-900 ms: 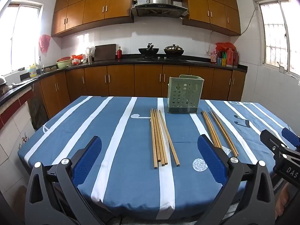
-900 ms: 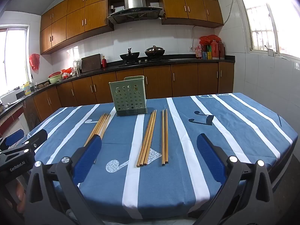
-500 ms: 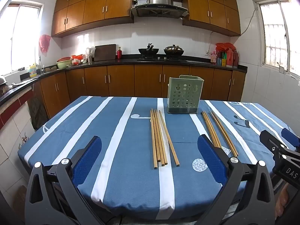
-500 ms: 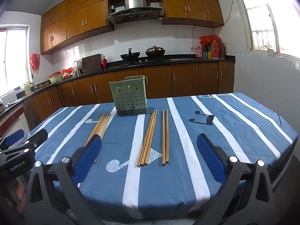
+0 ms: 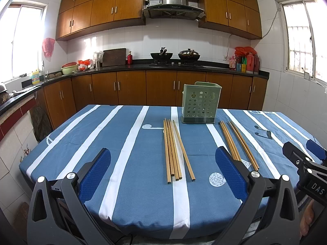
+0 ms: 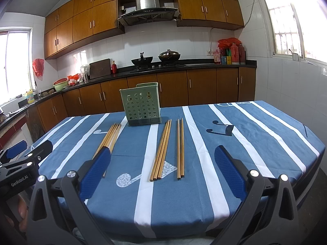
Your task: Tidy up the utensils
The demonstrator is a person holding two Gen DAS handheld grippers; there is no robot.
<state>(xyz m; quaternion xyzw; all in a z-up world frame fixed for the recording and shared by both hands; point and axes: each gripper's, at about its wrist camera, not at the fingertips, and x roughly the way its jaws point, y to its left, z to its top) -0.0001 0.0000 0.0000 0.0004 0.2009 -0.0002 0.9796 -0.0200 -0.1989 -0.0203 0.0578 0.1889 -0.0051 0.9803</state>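
Observation:
A green perforated utensil holder [image 5: 201, 106] [image 6: 141, 106] stands upright at the far middle of the table. Wooden chopsticks lie flat in front of it in three groups: several in a left bundle [image 5: 172, 151] [image 6: 109, 138], three in a middle bundle [image 5: 229, 140] [image 6: 162, 149], and a pair [image 5: 244, 146] [image 6: 180, 149] on the right. My left gripper [image 5: 162, 155] hangs open over the near table edge, facing the left bundle, with nothing between its blue pads. My right gripper [image 6: 161, 155] is open too, facing the middle bundle and the pair, holding nothing.
The table carries a blue cloth with white stripes [image 5: 122, 143]. Each gripper shows at the other view's edge: right gripper [image 5: 302, 161], left gripper [image 6: 24, 155]. Behind the table run wooden cabinets and a counter with woks [image 5: 175, 56], bottles and bowls. Windows flank both sides.

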